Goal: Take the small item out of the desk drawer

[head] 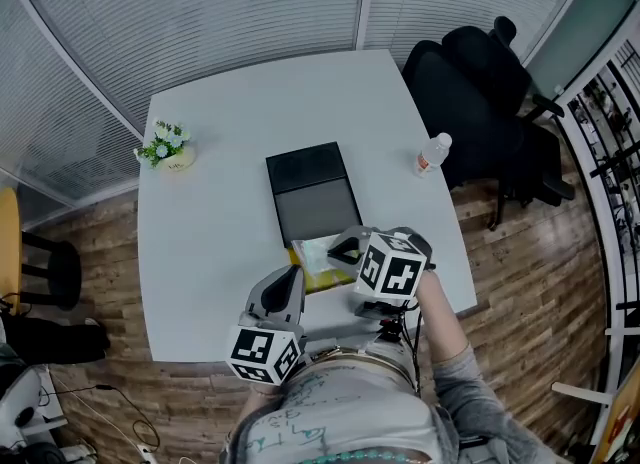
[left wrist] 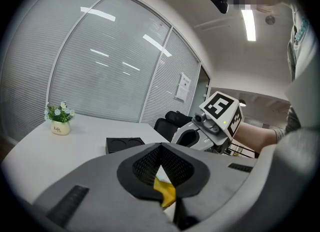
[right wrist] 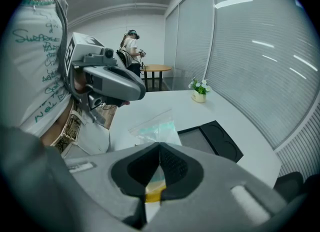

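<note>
A clear plastic bag [head: 318, 252] with something pale green inside hangs over the table's near edge, above a yellow flat thing [head: 325, 279]. My right gripper [head: 345, 249] is shut on this bag; in the right gripper view the bag [right wrist: 155, 127] stretches away from the closed jaws [right wrist: 160, 151], with yellow showing under them. My left gripper [head: 290, 277] hovers just left of it, jaws together [left wrist: 161, 148] and nothing clearly held. In the left gripper view the right gripper [left wrist: 192, 138] is straight ahead. No drawer is visible.
A black tray [head: 310, 192] lies mid-table on the white table [head: 220, 232]. A small potted plant [head: 168, 147] stands at the far left, a water bottle [head: 432, 154] at the right edge. A black office chair [head: 480, 92] stands beyond the table, a stool [head: 50, 272] to the left.
</note>
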`<state>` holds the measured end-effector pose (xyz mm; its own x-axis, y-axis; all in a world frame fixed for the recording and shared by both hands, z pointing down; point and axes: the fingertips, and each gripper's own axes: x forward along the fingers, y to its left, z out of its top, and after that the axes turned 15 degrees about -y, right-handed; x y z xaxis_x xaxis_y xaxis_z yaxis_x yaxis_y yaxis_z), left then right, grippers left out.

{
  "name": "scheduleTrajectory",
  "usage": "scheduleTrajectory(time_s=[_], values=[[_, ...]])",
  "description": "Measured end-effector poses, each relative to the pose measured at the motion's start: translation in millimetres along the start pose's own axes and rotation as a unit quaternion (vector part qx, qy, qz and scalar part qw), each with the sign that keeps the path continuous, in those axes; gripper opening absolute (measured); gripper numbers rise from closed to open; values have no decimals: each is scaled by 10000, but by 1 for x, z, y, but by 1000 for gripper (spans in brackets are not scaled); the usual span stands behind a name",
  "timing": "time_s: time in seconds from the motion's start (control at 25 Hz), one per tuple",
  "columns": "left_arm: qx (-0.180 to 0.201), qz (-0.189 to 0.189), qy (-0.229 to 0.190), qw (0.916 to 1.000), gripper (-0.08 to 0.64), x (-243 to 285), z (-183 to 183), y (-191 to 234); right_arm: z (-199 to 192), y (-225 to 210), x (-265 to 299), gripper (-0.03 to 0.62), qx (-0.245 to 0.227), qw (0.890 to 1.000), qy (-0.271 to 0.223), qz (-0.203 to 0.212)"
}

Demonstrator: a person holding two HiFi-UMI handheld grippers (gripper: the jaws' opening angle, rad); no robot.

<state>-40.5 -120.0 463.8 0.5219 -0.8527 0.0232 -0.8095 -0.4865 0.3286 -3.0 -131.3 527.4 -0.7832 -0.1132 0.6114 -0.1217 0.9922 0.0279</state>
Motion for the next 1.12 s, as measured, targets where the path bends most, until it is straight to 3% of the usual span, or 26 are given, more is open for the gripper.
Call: scheduleTrajectory(time_s=[0.64, 1.12], values=[[42, -33, 64, 10000, -3, 1, -4, -17, -3, 2, -19, 2, 39, 9997, -235, -65], [77, -33, 76, 9999, -3, 7, -10, -34, -53, -11, -63, 3, 116, 9986, 32, -515]])
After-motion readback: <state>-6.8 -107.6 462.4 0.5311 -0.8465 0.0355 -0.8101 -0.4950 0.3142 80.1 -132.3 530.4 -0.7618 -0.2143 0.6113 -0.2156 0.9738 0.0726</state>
